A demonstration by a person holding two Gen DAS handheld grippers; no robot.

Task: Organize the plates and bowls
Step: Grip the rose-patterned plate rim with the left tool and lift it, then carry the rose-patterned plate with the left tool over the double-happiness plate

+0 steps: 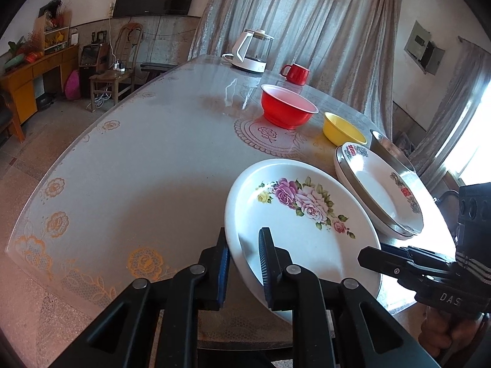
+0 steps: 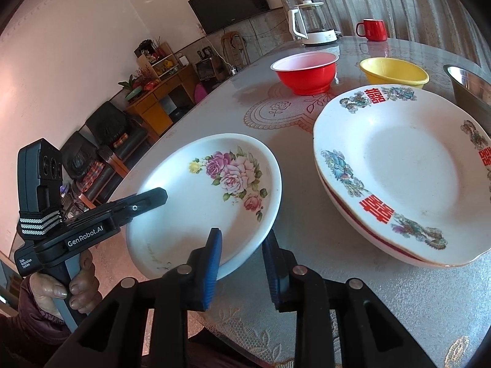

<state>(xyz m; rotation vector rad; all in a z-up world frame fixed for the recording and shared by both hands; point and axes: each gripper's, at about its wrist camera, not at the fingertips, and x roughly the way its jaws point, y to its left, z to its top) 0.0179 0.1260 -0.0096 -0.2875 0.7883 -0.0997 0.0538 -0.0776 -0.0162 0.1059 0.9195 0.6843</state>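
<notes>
A white plate with pink roses (image 1: pixel 307 233) (image 2: pixel 211 196) is held tilted above the table's near edge. My left gripper (image 1: pixel 244 263) is shut on its left rim; it shows in the right wrist view (image 2: pixel 147 202). My right gripper (image 2: pixel 242 257) is shut on the plate's near right rim; it shows in the left wrist view (image 1: pixel 371 254). To the right lies a stack of white plates with red characters (image 1: pixel 380 193) (image 2: pixel 408 178). Behind stand a red bowl (image 1: pixel 287 107) (image 2: pixel 307 72), a yellow bowl (image 1: pixel 342 128) (image 2: pixel 394 72) and a steel bowl (image 1: pixel 388 150) (image 2: pixel 469 87).
A white kettle (image 1: pixel 253 52) (image 2: pixel 313 24) and a red mug (image 1: pixel 296 73) (image 2: pixel 373 29) stand at the table's far end. The glass-topped table (image 1: pixel 138 168) has a lace cloth. Chairs, a wooden cabinet and a wall TV stand beyond the left edge.
</notes>
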